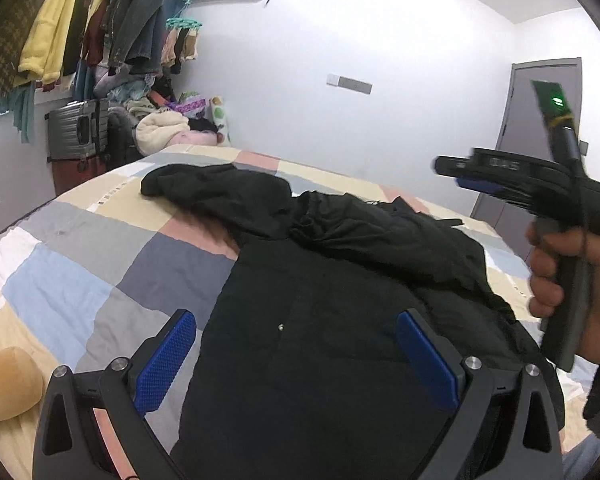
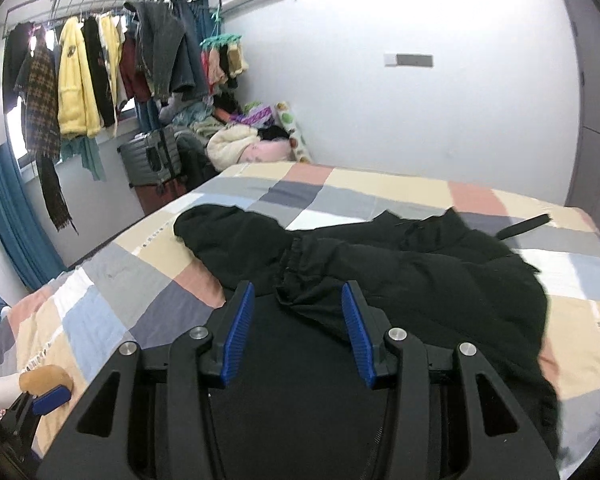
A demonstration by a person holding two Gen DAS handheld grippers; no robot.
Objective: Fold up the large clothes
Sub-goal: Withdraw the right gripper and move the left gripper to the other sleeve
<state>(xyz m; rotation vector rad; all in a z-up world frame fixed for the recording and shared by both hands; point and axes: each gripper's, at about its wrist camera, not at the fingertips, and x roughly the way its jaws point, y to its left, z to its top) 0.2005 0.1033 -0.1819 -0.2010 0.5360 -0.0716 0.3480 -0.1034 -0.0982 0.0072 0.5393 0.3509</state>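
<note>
A large black jacket (image 1: 340,280) lies spread on the checked bedspread (image 1: 80,264), one sleeve folded across its body. My left gripper (image 1: 296,322) is open wide above the jacket's near part and holds nothing. My right gripper (image 2: 298,294) is open and empty above the jacket (image 2: 420,276), near the folded sleeve. In the left wrist view the right gripper (image 1: 452,176) is held up in the air at the right by a hand (image 1: 572,280). The jacket's hood (image 2: 228,232) lies at the far left.
A rack of hanging clothes (image 2: 100,68) stands at the back left over a grey suitcase (image 2: 152,156) and a pile of laundry (image 2: 236,136). A tan pillow (image 1: 8,388) lies at the bed's near left. A grey door (image 1: 540,136) is at the right.
</note>
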